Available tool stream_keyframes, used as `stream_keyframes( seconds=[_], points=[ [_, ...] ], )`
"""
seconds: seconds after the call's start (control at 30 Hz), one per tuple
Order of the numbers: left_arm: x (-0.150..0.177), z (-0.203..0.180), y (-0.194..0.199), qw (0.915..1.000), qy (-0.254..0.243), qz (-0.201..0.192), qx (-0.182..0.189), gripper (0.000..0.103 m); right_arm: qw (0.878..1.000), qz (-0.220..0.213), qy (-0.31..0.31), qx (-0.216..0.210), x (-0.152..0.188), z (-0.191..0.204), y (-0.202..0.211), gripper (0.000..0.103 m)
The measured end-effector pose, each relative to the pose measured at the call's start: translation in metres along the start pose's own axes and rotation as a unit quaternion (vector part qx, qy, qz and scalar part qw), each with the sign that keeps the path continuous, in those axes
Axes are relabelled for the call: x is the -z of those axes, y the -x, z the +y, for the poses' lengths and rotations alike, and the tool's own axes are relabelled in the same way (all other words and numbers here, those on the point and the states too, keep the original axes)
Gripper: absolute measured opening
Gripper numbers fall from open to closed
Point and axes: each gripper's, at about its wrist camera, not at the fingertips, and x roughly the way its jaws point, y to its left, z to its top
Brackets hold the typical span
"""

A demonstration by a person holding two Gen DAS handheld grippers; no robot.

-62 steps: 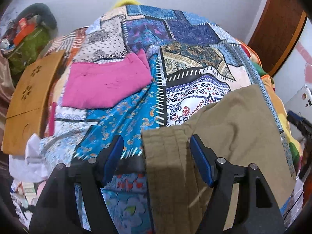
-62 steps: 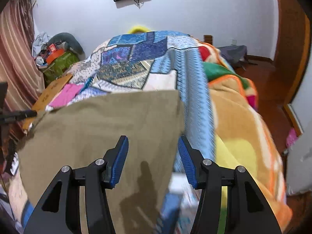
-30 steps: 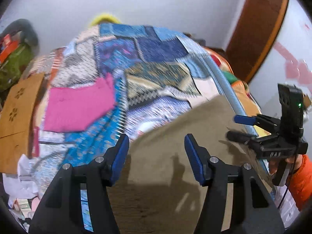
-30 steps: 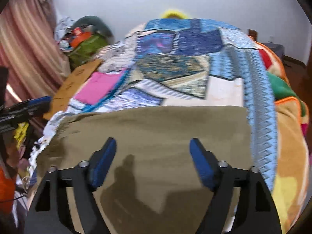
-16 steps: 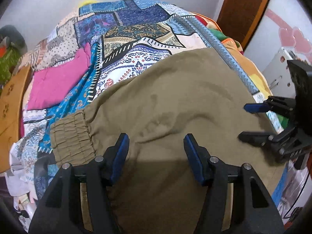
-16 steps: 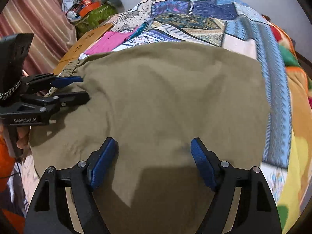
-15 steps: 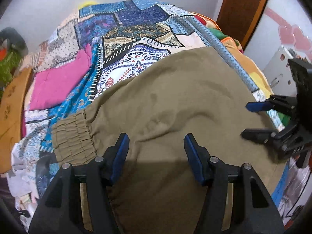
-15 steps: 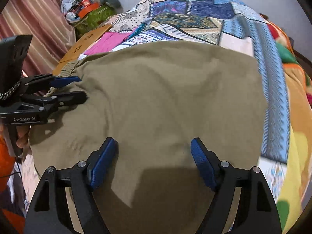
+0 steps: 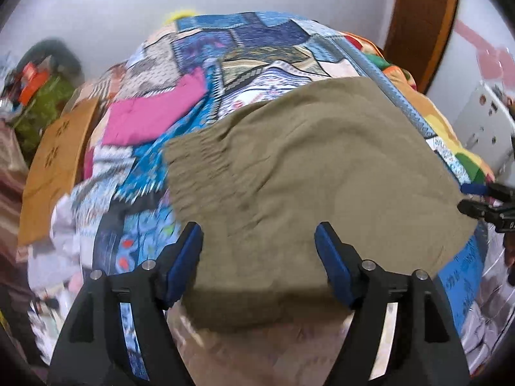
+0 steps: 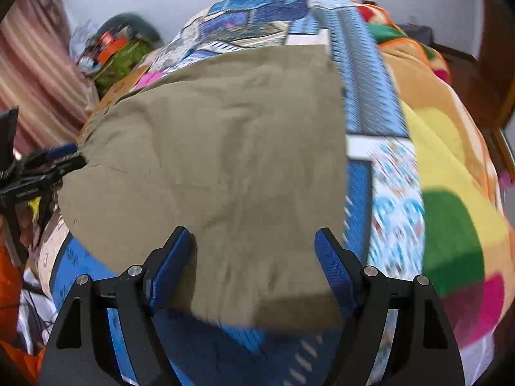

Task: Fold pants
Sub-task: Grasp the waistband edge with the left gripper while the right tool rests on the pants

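Note:
Olive-brown pants point(image 9: 305, 177) lie folded flat on the patchwork bedspread point(image 9: 257, 51), elastic waistband point(image 9: 196, 164) to the left. My left gripper point(image 9: 257, 230) hovers over their near edge and its jaws are opening; the cloth lies under the gap and the pads do not press on it. In the right wrist view the pants point(image 10: 225, 144) fill the middle. My right gripper point(image 10: 252, 234) stands open above their near edge, holding nothing. Each gripper shows in the other's view: the right gripper point(image 9: 476, 199) at the pants' right edge, the left gripper point(image 10: 61, 160) at their left edge.
A folded pink garment point(image 9: 151, 115) lies further back on the bed, with a brown board point(image 9: 54, 160) leaning at its left side. A bright orange, yellow and green blanket point(image 10: 450, 160) covers the right side. A white cabinet point(image 9: 482, 122) and a wooden door frame point(image 9: 418, 25) stand to the right.
The pants have settled flat on the bed. Both grippers have drawn back to the pants' near edge, which now shows. The left jaws stand wider than before.

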Motion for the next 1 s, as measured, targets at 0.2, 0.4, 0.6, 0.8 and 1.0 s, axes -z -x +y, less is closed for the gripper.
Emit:
stream_keyframes(
  seconds=[0.2,0.4,0.6,0.8,1.0],
  points=[
    [0.024,0.025,0.018,0.9986,0.052,-0.004,0.006,0.083,0.999,-0.026,-0.024,0.008,0.020,-0.006,0.015,0.077],
    [0.043,0.043,0.032,0.9962,0.083,0.006,-0.028,0.087,0.998,-0.046,-0.025,0.032,0.023,-0.003,0.022,0.077],
    [0.047,0.053,0.051,0.9896,0.139,-0.011,0.036,0.087,0.996,-0.081,0.016,0.046,0.002,0.019,0.037,0.077],
    [0.048,0.024,0.043,0.9850,0.140,0.004,0.101,0.087,0.991,-0.111,0.073,0.018,-0.033,0.061,0.032,0.077],
    [0.053,0.003,0.024,0.9807,0.131,0.037,0.140,0.087,0.987,-0.102,0.125,-0.008,-0.052,0.098,-0.003,0.077]
  ],
)
